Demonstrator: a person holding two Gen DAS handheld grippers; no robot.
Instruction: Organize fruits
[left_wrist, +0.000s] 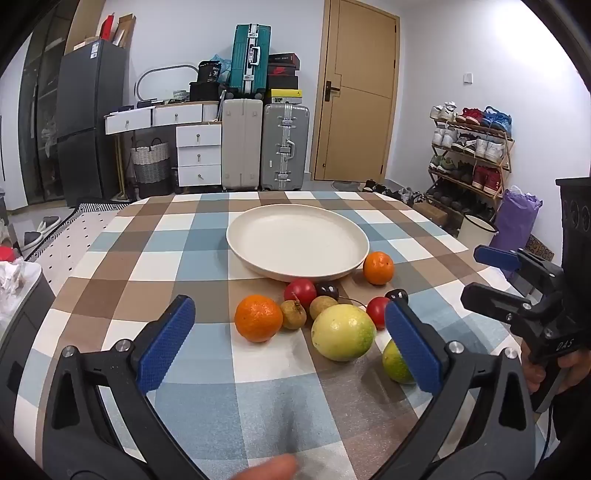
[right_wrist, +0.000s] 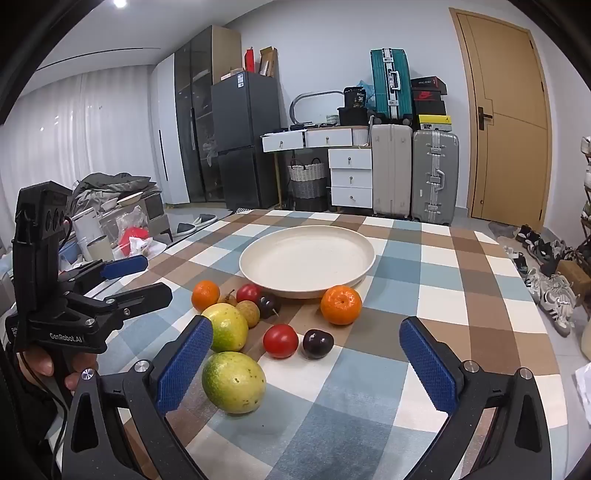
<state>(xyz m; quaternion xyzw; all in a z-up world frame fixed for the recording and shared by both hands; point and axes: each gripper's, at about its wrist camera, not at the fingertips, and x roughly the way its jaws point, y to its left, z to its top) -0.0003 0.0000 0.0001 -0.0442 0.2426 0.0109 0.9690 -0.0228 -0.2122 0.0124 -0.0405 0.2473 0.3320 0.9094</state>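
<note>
The fruits (right_wrist: 258, 325) are all lying loose on the checked tablecloth (right_wrist: 461, 258), just near of the cream plate (right_wrist: 306, 258), which is holding nothing. Both the left gripper (left_wrist: 290, 343) and right gripper (right_wrist: 306, 365) are hovering wide apart, gripping nothing; sorting seems unstarted.

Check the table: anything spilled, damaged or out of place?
Nothing spilled or damaged. The only oddity: the cream plate sits empty while all the fruit lies loose on the checked tablecloth in front of it. Both grippers, left and right, are open, holding nothing.
</note>
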